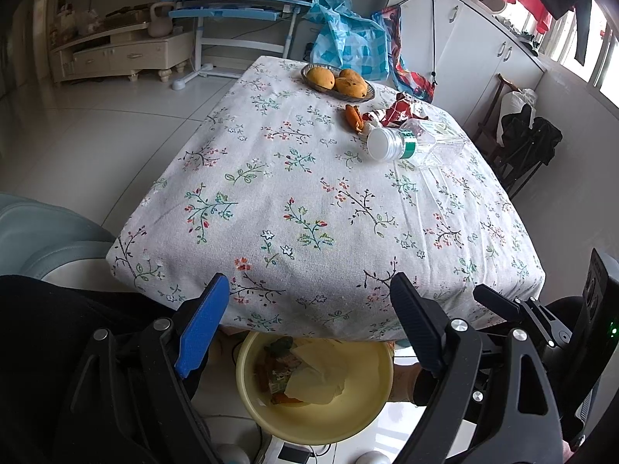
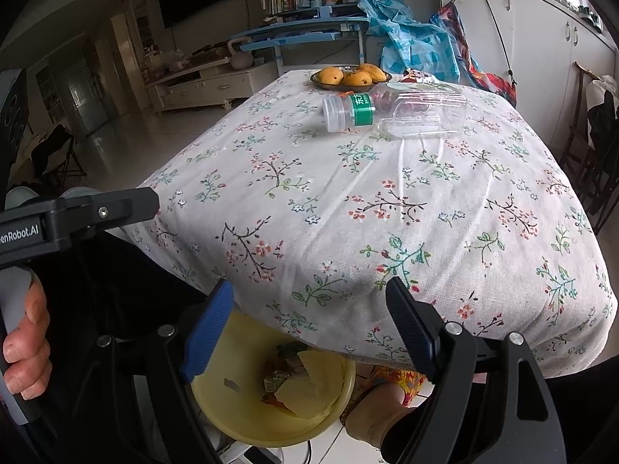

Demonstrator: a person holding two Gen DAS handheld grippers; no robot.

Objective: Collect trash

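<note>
An empty clear plastic bottle [image 1: 416, 143] with a white cap and green label lies on its side on the flowered tablecloth [image 1: 309, 193]; it also shows in the right wrist view [image 2: 394, 110]. Behind it lie a red wrapper [image 1: 398, 112] and orange peel [image 1: 353, 116]. A yellow basin [image 1: 315, 386] holding paper and scraps stands on the floor below the table's near edge, also in the right wrist view [image 2: 271, 398]. My left gripper [image 1: 309, 301] is open and empty above the basin. My right gripper [image 2: 313, 309] is open and empty beside it.
A dish of mangoes [image 1: 338, 81] sits at the table's far end. A blue desk [image 1: 236, 11], a blue checked bag [image 1: 344, 38] and white cabinets [image 1: 483, 50] stand beyond. A dark folding chair [image 1: 526, 147] is at the right.
</note>
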